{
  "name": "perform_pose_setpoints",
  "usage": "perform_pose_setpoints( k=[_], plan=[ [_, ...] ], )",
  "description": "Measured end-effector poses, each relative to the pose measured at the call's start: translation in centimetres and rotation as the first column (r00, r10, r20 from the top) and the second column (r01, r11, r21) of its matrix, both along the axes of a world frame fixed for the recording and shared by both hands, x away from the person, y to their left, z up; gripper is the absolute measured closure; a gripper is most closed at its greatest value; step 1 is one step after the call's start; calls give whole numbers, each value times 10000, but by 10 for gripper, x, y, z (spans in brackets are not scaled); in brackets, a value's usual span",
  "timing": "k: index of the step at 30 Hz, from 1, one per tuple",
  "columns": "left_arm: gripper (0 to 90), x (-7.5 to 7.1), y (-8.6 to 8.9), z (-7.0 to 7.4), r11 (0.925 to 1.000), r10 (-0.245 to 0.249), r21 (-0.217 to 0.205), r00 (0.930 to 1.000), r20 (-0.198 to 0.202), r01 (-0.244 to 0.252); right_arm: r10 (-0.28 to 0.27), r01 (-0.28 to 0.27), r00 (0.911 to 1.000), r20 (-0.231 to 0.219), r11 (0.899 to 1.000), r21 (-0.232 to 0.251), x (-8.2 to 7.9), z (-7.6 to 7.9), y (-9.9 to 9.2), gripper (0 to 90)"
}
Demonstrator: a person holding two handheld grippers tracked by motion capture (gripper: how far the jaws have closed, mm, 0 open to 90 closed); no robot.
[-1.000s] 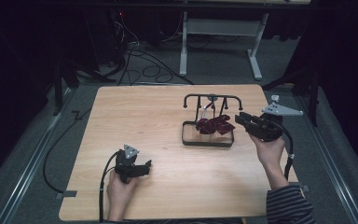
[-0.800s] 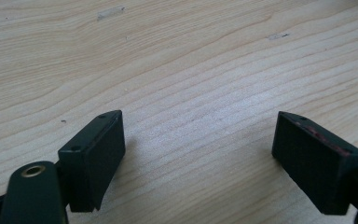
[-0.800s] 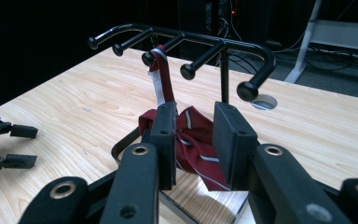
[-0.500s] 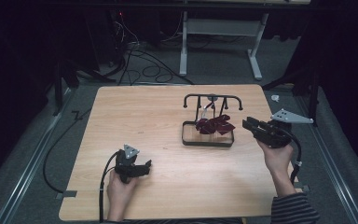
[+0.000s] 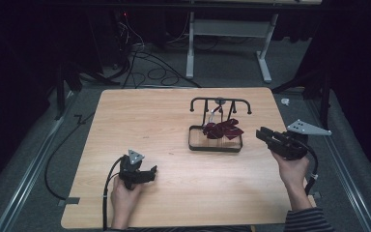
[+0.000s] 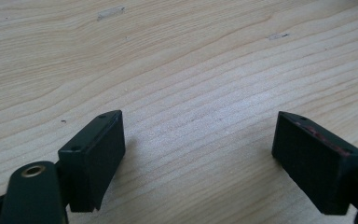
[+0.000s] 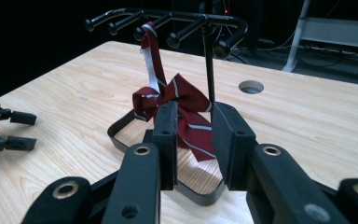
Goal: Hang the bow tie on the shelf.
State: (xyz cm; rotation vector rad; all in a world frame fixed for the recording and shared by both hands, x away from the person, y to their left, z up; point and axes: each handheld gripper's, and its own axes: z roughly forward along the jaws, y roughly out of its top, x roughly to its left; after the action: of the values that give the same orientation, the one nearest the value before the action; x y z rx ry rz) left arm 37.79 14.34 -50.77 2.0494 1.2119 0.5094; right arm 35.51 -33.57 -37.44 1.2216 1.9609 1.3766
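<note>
A pale wooden table (image 5: 154,121) with visible straight grain carries a black metal rack (image 5: 220,102): a thin upright post, a curved top bar ending in knobbed pegs, and a rounded rectangular base frame (image 5: 215,146). A dark red necktie (image 5: 222,129) with narrow pale stripes hangs by its thin end from one peg and lies bunched in soft folds inside the base frame, on the table's right half. In the right gripper view the necktie (image 7: 177,105) sits beyond the black, blocky jaws. The right gripper (image 5: 263,135) is held off the table's right edge, just beside the rack, pointing at it; its jaws stand partly open with a narrow gap, nothing between them, touching nothing. The left gripper (image 5: 150,173) rests near the table's front edge, well apart from the rack, jaws wide open over bare wood, holding nothing.
</note>
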Motion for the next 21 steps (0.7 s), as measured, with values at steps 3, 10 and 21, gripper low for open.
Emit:
perform_pose_setpoints(
  k=[3, 10, 21],
  plan=[
    [174, 0, 0, 0, 10000, -1, 1, 10000, -2, 1, -27, 27, 10000, -72, 10000, -16, -3, -3, -2, 734],
    [174, 0, 0, 0, 10000, 1, 0, 10000, -1, -1, -141, 141, 9998, -165, 9999, -25, -10, -11, -8, 733],
    [175, 0, 0, 0, 10000, 0, 2, 10000, -3, 0, -500, 496, 9983, -310, 9987, -138, -18, -22, -21, 731]
  ],
)
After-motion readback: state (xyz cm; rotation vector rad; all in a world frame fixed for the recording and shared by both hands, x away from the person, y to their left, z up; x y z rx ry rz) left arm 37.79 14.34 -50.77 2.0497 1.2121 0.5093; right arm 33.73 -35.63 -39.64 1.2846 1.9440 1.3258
